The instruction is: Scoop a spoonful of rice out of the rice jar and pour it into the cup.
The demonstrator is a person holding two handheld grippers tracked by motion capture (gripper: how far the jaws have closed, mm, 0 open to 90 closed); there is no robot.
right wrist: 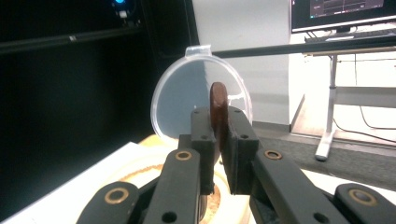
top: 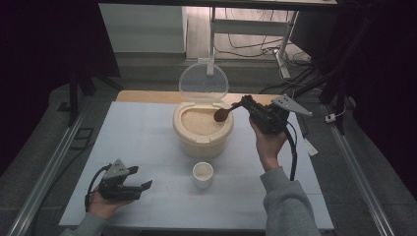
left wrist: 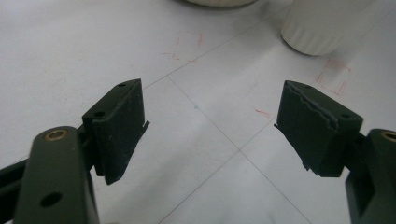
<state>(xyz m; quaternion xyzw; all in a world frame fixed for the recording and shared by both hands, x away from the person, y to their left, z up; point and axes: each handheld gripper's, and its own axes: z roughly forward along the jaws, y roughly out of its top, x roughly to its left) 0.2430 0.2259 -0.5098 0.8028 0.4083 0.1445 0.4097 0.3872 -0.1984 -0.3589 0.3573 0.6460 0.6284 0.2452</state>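
Right tongs (top: pixel 247 102) clamped on dark wooden spoon (top: pixel 223 114), bowl hovering just above rice (top: pixel 199 122) in round cream container (top: pixel 202 142), clear hinged lid (top: pixel 203 81) upright. Left tongs (top: pixel 143 186) open, empty, low over pale tabletop (top: pixel 147 132). Ribbed white cup (top: pixel 202 175) just before container, apparently unfilled. Judgement: scooping beginning; transfer to cup pending.

From above we look down on the whole table (top: pixel 147 128), while two close gripper views share it, one facing its surface, one level toward the open lid (right wrist: pixel 187 88).
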